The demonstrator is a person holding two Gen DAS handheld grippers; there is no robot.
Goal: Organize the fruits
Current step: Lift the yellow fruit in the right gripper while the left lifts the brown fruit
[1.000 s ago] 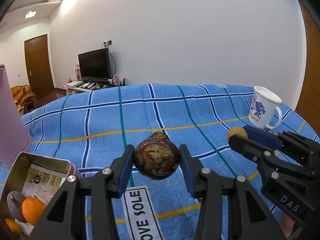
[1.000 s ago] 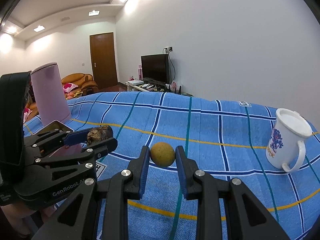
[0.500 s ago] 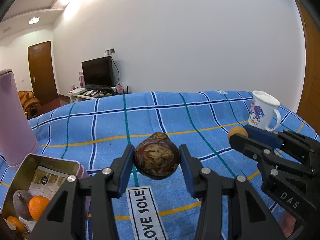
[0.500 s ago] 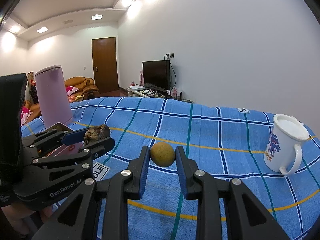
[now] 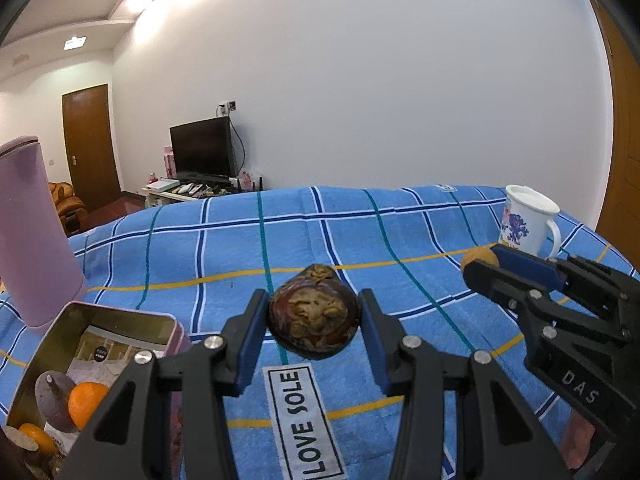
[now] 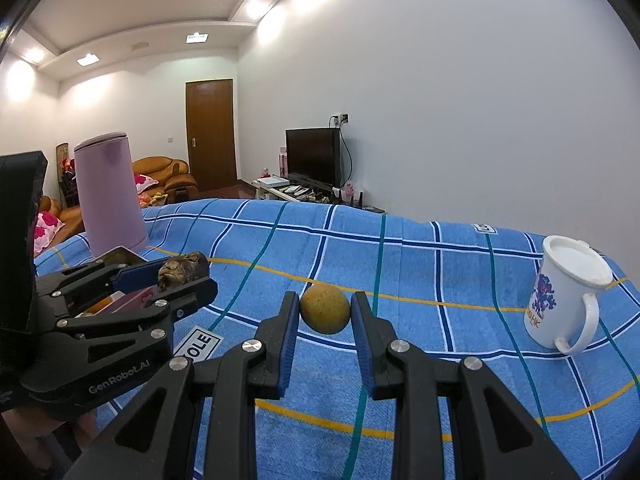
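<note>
My left gripper (image 5: 314,326) is shut on a dark, mottled brown mangosteen (image 5: 314,322), held above the blue checked cloth. In the right wrist view the same gripper (image 6: 188,270) and mangosteen (image 6: 182,268) show at the left. My right gripper (image 6: 325,312) is shut on a small round yellow-brown fruit (image 6: 325,309); in the left wrist view that fruit (image 5: 478,258) peeks out at the right gripper's (image 5: 484,266) tips. An open pink tin (image 5: 80,320) at lower left holds an orange (image 5: 86,402), another orange piece and a dark fruit.
A tall pink cylinder (image 5: 28,232) stands behind the tin on the left. A white printed mug (image 6: 566,294) stands on the cloth at the right. A "LOVE SOLE" label (image 5: 306,420) lies on the blue cloth (image 5: 240,252) below the left gripper.
Both views have tilted slightly, so the cloth sits a little lower in frame. Both grips stay as they were, each with its fruit.
</note>
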